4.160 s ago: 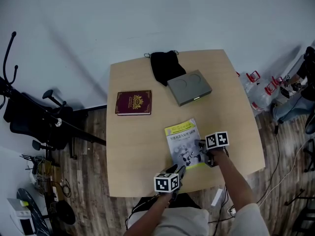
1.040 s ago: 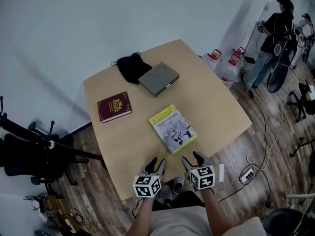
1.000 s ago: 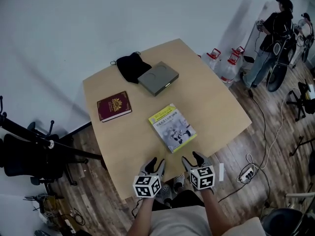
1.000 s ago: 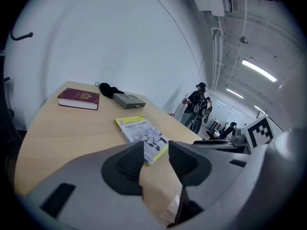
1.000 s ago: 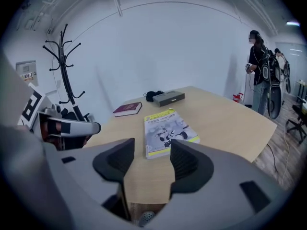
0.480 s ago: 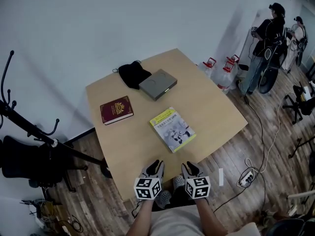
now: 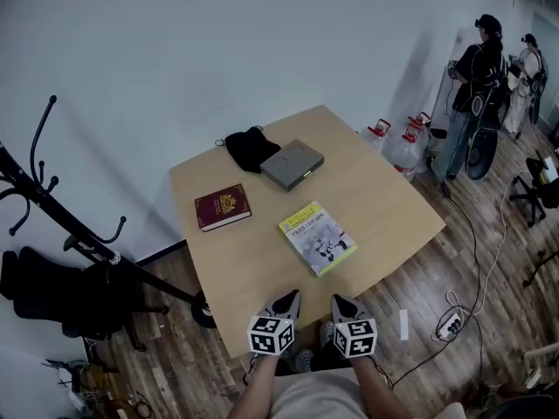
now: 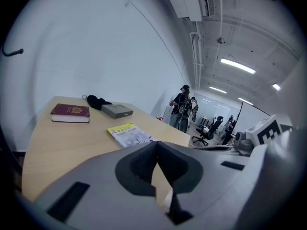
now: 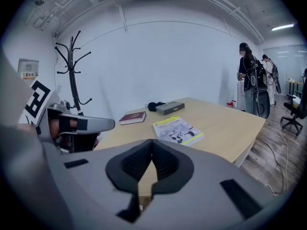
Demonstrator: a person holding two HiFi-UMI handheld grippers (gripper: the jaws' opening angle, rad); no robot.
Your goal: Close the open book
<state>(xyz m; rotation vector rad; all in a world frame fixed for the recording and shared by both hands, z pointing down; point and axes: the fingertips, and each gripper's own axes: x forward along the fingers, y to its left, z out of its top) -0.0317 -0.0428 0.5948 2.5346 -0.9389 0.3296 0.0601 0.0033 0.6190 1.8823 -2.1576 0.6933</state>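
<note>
The yellow and white book (image 7: 318,238) lies closed and flat on the wooden table (image 7: 384,208), also seen in the left gripper view (image 8: 128,134) and the right gripper view (image 9: 177,129). My left gripper (image 7: 289,298) and right gripper (image 7: 338,302) hover side by side at the table's near edge, well short of the book. Their jaws have just been closing and now meet, with nothing between them (image 8: 157,145) (image 9: 152,143).
A maroon book (image 7: 223,206), a grey box (image 7: 292,165) and a black pouch (image 7: 249,147) lie on the table's far half. A coat stand (image 7: 61,225) and a black chair (image 7: 52,295) stand left. Water jugs (image 7: 403,142), people (image 7: 476,85) and floor cables (image 7: 476,260) are right.
Both grippers have drawn back from the book to the table's near edge and come closer together. Their jaws have closed from partly open to shut. The book has not moved.
</note>
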